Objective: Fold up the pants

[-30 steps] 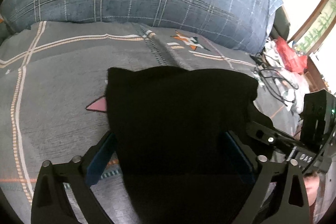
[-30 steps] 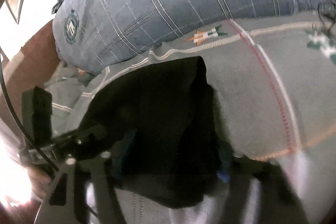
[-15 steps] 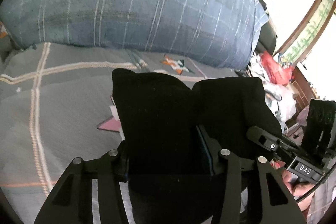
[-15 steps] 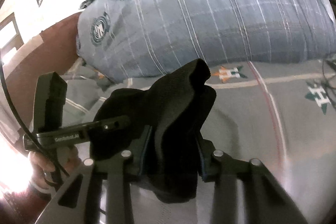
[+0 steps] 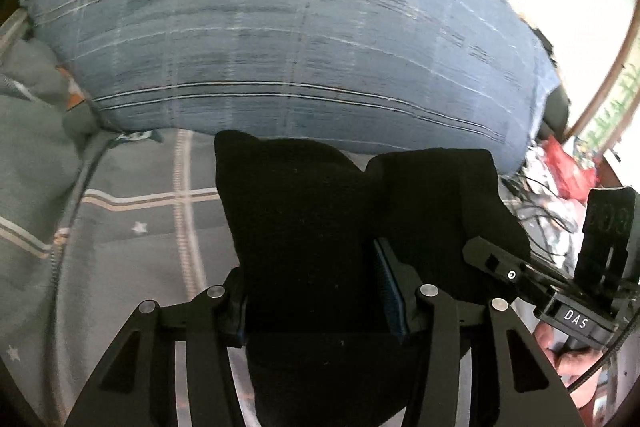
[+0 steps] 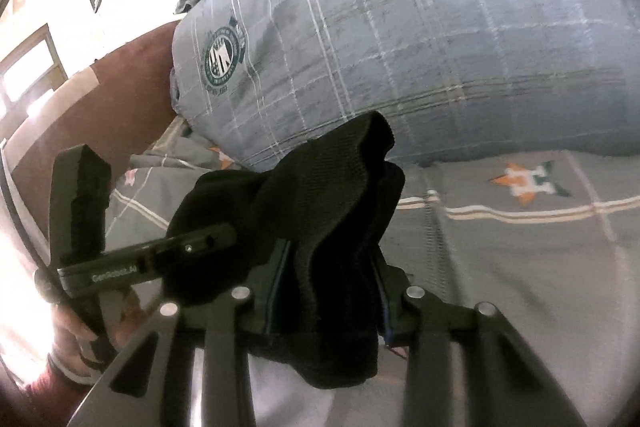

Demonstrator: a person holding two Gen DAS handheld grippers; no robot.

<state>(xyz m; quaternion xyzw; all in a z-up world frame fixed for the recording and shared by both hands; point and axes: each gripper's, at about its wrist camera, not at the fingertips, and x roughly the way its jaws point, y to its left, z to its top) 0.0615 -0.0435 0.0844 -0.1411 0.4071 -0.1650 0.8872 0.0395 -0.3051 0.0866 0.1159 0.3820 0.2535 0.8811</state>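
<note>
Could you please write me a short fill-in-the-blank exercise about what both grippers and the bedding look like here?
1. Both grippers are shut on the ____ pants.
2. The left gripper and right gripper hold the pants ____ the grey bedsheet.
3. Behind the pants lies a blue ____ quilt.

Missing words: black; above; plaid

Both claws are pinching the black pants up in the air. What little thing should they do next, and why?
Probably carry the black pants forward and lower them onto the grey bedspread: the left claw and right claw each clamp bunched fabric.
</note>
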